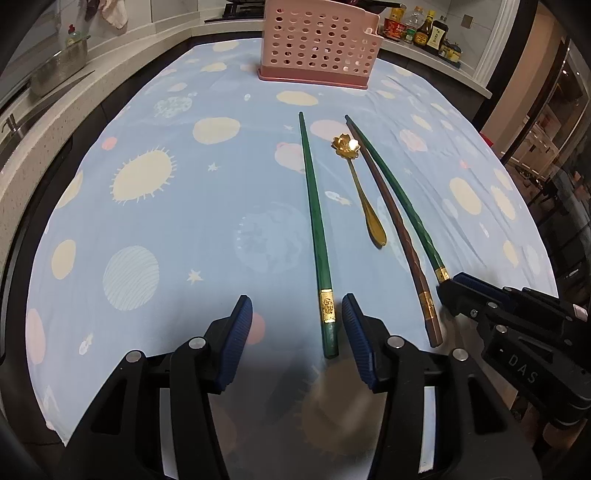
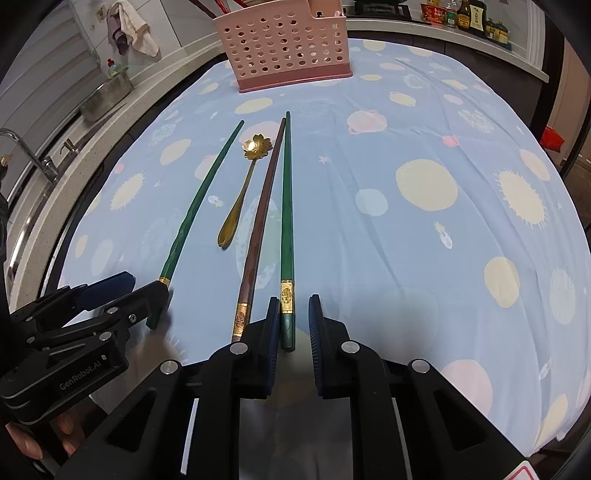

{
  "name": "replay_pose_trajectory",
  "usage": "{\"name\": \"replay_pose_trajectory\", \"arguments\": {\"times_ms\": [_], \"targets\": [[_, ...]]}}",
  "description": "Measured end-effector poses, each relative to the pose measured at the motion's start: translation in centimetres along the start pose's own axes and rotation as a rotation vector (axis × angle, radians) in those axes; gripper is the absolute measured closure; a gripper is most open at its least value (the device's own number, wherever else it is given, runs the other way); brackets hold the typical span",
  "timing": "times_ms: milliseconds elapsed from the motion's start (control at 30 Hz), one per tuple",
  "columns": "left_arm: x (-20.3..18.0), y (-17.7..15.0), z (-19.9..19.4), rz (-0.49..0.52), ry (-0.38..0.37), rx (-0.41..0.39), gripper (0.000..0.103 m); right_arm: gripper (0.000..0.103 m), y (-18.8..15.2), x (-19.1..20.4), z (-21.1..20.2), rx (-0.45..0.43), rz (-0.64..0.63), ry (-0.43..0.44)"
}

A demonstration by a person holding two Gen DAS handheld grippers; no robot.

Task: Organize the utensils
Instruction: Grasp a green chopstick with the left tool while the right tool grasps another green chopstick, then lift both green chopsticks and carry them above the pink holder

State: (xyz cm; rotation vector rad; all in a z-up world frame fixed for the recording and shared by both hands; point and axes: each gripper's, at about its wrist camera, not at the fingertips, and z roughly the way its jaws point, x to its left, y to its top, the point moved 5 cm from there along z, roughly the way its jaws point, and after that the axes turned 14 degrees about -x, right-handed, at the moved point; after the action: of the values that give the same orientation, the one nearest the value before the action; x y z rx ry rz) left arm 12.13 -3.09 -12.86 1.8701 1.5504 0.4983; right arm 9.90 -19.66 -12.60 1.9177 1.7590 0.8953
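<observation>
Two green chopsticks, a brown chopstick (image 1: 400,221) (image 2: 261,221) and a gold flower-bowled spoon (image 1: 360,192) (image 2: 242,192) lie side by side on the blue tablecloth (image 1: 166,229). My left gripper (image 1: 299,332) (image 2: 144,291) is open, astride the near end of the left green chopstick (image 1: 314,214) (image 2: 192,214), which lies close to its right pad. My right gripper (image 2: 294,321) (image 1: 452,286) is narrow around the end of the right green chopstick (image 2: 286,206) (image 1: 417,221). Its left pad is against the chopstick and a gap shows at the right pad. A pink perforated holder (image 1: 317,44) (image 2: 284,44) stands at the table's far side.
Sauce bottles (image 1: 424,29) line the counter behind the holder. A metal pot (image 1: 55,66) and a sink tap (image 2: 26,151) are on the counter to the left. A person's fingers (image 2: 37,439) hold the left gripper's handle.
</observation>
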Motion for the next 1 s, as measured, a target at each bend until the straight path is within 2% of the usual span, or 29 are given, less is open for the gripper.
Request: {"name": "replay_pose_trajectory", "arguments": {"times_ms": [133, 233, 300, 400, 700, 1000], "targets": [[-0.2, -0.1, 0.0, 0.01, -0.006, -0.002, 0.064, 0.09, 0.1, 0.1, 0.1, -0.001, -0.006, 0.0], [-0.3, -0.1, 0.0, 0.007, -0.019, -0.003, 0.077, 0.09, 0.0, 0.0, 0.1, -0.003, -0.004, 0.002], [-0.4, -0.2, -0.1, -0.002, -0.036, 0.001, 0.09, 0.091, 0.0, -0.1, 0.0, -0.003, 0.0, 0.003], [-0.4, -0.2, -0.1, -0.016, -0.053, 0.004, 0.096, 0.096, 0.0, -0.2, 0.0, -0.003, 0.008, 0.004], [0.3, 0.3, -0.9, -0.053, -0.06, -0.012, 0.096, 0.096, 0.3, -0.6, -0.8, -0.017, 0.04, 0.015], [1.2, 2.3, -2.9, -0.074, -0.049, -0.071, 0.096, 0.096, 2.5, -1.4, -2.9, -0.084, 0.069, 0.02]]}}
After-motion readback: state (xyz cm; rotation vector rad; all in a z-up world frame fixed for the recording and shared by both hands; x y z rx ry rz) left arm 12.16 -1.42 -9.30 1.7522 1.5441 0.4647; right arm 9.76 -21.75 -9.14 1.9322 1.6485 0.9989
